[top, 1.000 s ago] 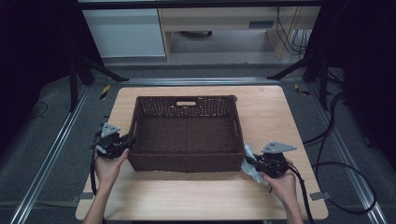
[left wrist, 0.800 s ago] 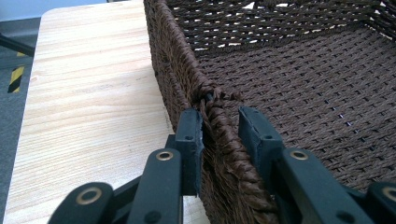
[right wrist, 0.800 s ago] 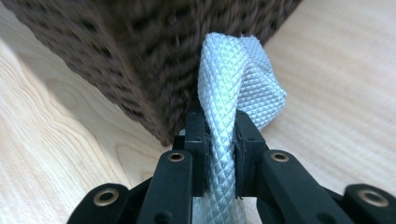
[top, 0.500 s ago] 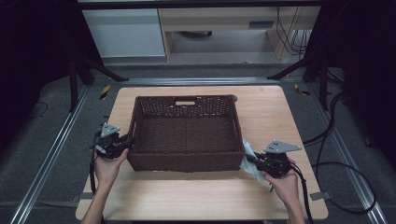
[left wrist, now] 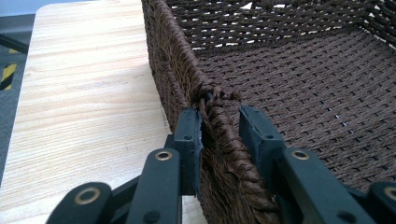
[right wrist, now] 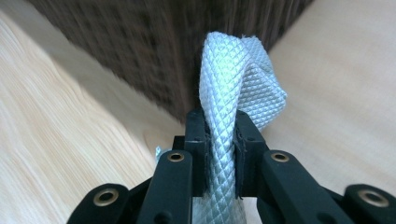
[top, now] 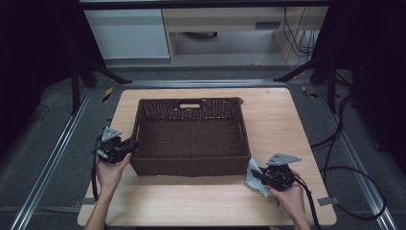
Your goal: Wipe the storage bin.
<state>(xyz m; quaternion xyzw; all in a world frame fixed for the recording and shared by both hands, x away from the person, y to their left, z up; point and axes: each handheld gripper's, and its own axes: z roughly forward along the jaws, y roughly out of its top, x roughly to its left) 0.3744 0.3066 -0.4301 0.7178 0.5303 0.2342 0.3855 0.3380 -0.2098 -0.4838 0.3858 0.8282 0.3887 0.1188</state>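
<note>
A: High view: what is on the table (top: pixel 297 124), largest thing first?

B: A big dark woven basket (top: pixel 191 139) sits mid-table, empty. The left gripper (top: pixel 130 144) stands at its left wall, jaws astride the braided rim (left wrist: pixel 219 121), one pad against the outer side, the other with a small gap inside. The right gripper (top: pixel 255 175) waits off the basket's near right corner, jaws clamped on a pale grey cloth (right wrist: pixel 233 93).

A: How would the cloth handle?

B: Likely light and limp. It folds over above the jaws, so a pinch on a bunched fold, as now, suits it. Its quilted weave should resist slipping.

A: And the basket?

B: Probably stiff and light. The rim is the obvious hold.

A: Anything unclear?

B: The cloth's lower part is hidden behind the jaws, and the basket wall beyond it is blurred.
</note>
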